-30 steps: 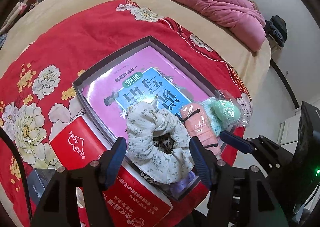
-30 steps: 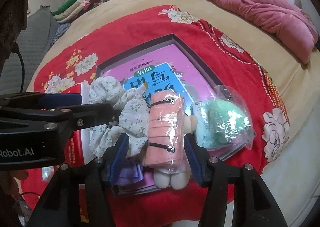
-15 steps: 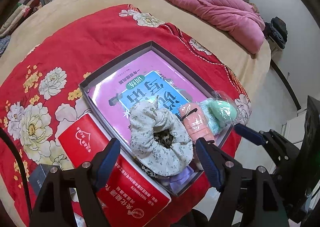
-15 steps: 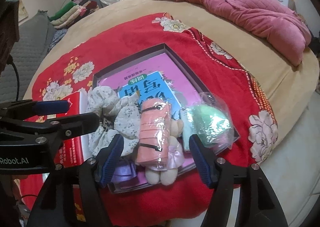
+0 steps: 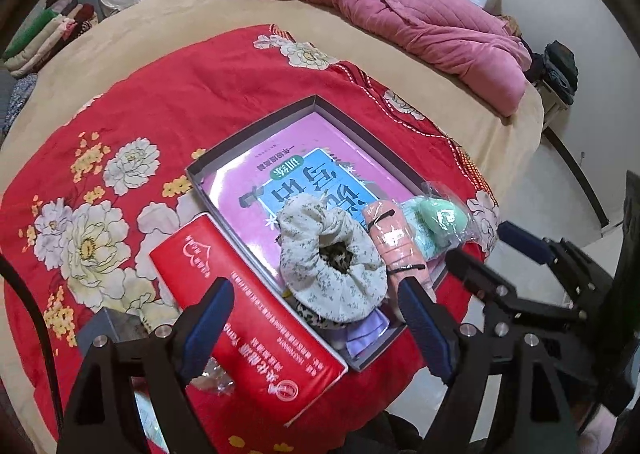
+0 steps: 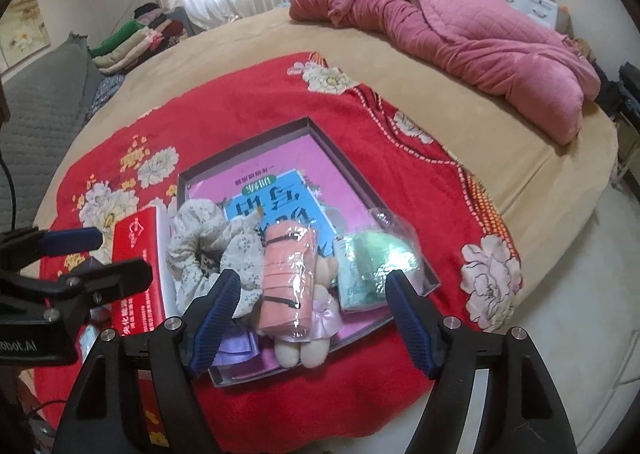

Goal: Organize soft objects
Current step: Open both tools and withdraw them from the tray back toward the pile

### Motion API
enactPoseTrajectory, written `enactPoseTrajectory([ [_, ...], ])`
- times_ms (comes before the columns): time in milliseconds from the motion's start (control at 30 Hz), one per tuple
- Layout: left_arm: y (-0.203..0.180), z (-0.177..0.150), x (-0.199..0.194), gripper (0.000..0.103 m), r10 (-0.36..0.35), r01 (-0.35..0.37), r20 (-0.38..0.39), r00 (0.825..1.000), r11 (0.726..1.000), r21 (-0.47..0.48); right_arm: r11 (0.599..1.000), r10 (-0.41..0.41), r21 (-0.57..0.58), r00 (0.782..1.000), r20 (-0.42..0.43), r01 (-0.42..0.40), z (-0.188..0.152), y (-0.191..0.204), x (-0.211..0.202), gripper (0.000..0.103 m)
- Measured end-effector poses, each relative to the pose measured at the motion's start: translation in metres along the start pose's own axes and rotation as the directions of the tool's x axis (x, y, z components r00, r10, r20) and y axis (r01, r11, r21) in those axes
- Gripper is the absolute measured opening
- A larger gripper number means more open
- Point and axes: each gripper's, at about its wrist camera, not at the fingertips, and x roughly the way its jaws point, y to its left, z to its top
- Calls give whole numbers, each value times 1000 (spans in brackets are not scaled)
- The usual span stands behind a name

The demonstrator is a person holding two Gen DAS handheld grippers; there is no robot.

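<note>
Red blanket (image 5: 168,102) with white flowers covers the near part of a tan bed (image 6: 248,34), and a shallow grey tray (image 5: 256,130) lies on it. Inside the tray is a pink book (image 5: 288,158), and along its near end sit the soft things in a row: a floral scrunchie (image 5: 332,254), a wrapped peach roll (image 6: 288,278), and a bagged green sponge (image 6: 376,258). The scrunchie touches the roll; the roll lies over a small plush toy (image 6: 304,346) whose feet stick out past the tray's near edge. A lilac bow (image 6: 236,346) shows under the scrunchie. A red box (image 5: 248,318) lies just beside the tray, along its side.

Both tongs hang above the tray with nothing gripped. The left tongs (image 5: 316,326) are spreading wider, the scrunchie below and between their blue pads but untouched. The right tongs (image 6: 312,318) are widening too, with the roll and toy beneath them, pads clear of both. A crumpled pink quilt (image 6: 460,26) lies at the bed's far side.
</note>
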Motion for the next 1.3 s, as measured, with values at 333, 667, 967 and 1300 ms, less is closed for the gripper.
enactPoseTrajectory([
  [333,8,-21,-31,84,29,-28,44,999,999,-18,1000,-5,-26,996,85,7,3,10,-37,78],
  [667,25,-51,-67,84,69,-65,90,994,997,-48,993,42,-113,988,152,-25,2,49,-75,79],
  [967,56,-82,-98,84,115,-102,124,986,989,-109,976,96,-212,982,162,-60,-8,96,-90,79],
  [1300,92,-118,-119,84,150,-127,132,980,977,-171,937,136,-339,980,146,-80,-23,147,-98,79],
])
